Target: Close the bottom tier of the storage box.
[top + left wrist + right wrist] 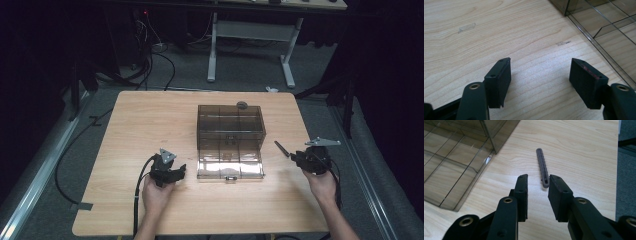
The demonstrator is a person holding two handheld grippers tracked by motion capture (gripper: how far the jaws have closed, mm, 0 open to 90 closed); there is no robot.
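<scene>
A smoky clear compartment box stands in the middle of the wooden table, its lid folded flat toward me. A thin dark strip with a row of holes lies on the table to the right of the box. My right gripper sits just behind the strip's near end. In the right gripper view its jaws stand apart, and the strip lies ahead with its near end between the tips, unpressed. My left gripper is open left of the lid; nothing lies between its jaws.
A small round grey thing sits at the box's back edge. The box's corner is close on the upper right of the left gripper view, and its lid lies left of the right gripper. The table's right edge is near the strip.
</scene>
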